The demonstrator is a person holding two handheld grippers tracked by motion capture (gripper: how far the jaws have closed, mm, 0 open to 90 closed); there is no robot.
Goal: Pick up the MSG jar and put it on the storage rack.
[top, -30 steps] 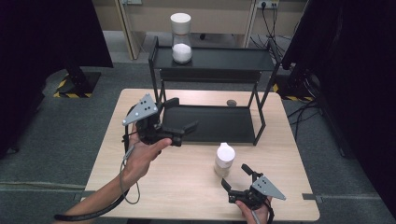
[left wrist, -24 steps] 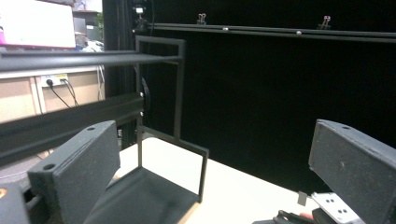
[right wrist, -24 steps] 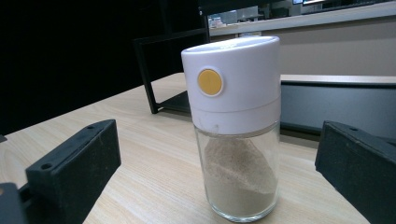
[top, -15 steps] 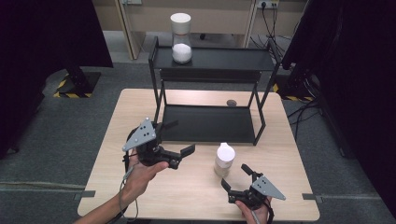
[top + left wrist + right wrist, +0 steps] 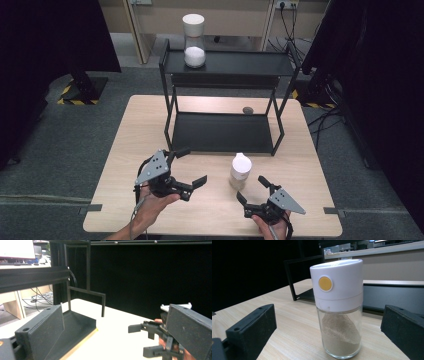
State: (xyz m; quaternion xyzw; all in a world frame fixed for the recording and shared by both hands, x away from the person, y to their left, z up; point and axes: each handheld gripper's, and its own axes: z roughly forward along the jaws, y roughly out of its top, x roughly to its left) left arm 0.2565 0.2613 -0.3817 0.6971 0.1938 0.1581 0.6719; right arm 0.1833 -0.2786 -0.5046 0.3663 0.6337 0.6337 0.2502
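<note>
At the left of the high view, the left gripper [image 5: 191, 169] is held just above the pale wooden tabletop [image 5: 130, 145], its fingers spread wide with nothing between them, pointing toward the front edge of the black two-tier metal rack [image 5: 225, 90]. The rack stands at the middle and rear of the tabletop; on its top shelf sits a tall white-capped jar [image 5: 193, 40] of white powder, and a small dark round object [image 5: 247, 110] lies on the tabletop behind its lower shelf. Just in front of the rack's lower shelf, right of centre, stands the seasoning shaker [image 5: 240, 171], upright and untouched. It has a clear glass body partly filled with beige powder piled on a slope, and a white cylindrical cap with a round yellow button on its side. Farther right, near the front edge, the right gripper [image 5: 250, 190] points at the shaker with its fingers wide open, empty; nothing lies between them and the shaker.
</note>
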